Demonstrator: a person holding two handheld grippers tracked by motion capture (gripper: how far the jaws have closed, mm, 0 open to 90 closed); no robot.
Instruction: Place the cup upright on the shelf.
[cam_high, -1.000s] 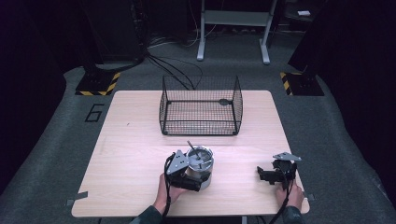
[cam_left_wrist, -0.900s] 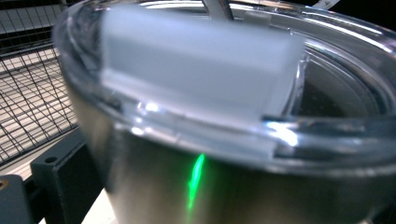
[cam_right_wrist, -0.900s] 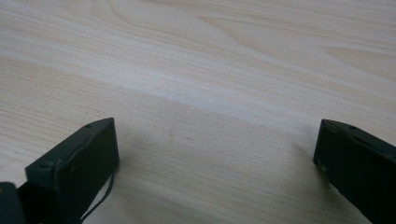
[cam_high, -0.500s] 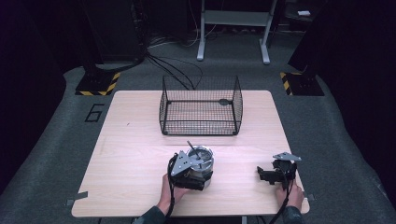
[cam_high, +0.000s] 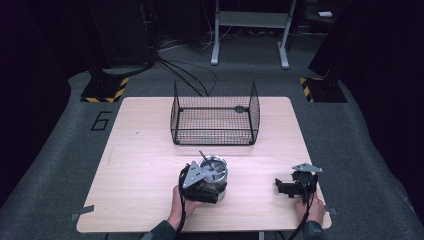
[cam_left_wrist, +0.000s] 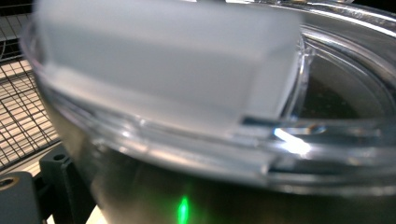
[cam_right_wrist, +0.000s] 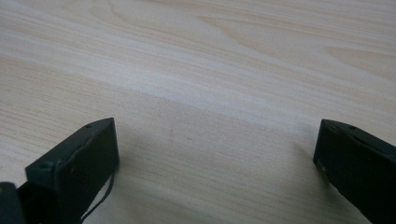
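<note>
The left tongs (cam_high: 204, 181) sit low at the near middle of the surface (cam_high: 140, 165), pressed up against a round metal tumbler (cam_high: 214, 170) with a clear lid; how their jaws stand cannot be told, since the tumbler's wall crowds the left gripper view and hides them. The right tongs (cam_high: 292, 186) rest near the surface's near right corner, well apart from the tumbler, with their jaws spread wide over bare wood and nothing between them, as the right gripper view makes plain (cam_right_wrist: 215, 168).

Going by size, the pale wooden surface comes first, then the black wire basket (cam_high: 215, 114) standing at its far middle, open at the top. The basket lies beyond the tumbler, with a strip of bare wood between the two; its mesh shows at the left edge of the left gripper view (cam_left_wrist: 21, 107).

The tumbler (cam_left_wrist: 233, 196) stands upright near the near edge, its long axis vertical and its mouth facing up. The clear lid (cam_left_wrist: 196, 135) sits across the rim, and a thin rod-like piece (cam_high: 203, 156) rises from it, leaning toward the far left. A hand (cam_high: 180, 210) holds the left tongs from the near side, another hand (cam_high: 307, 212) the right.
</note>
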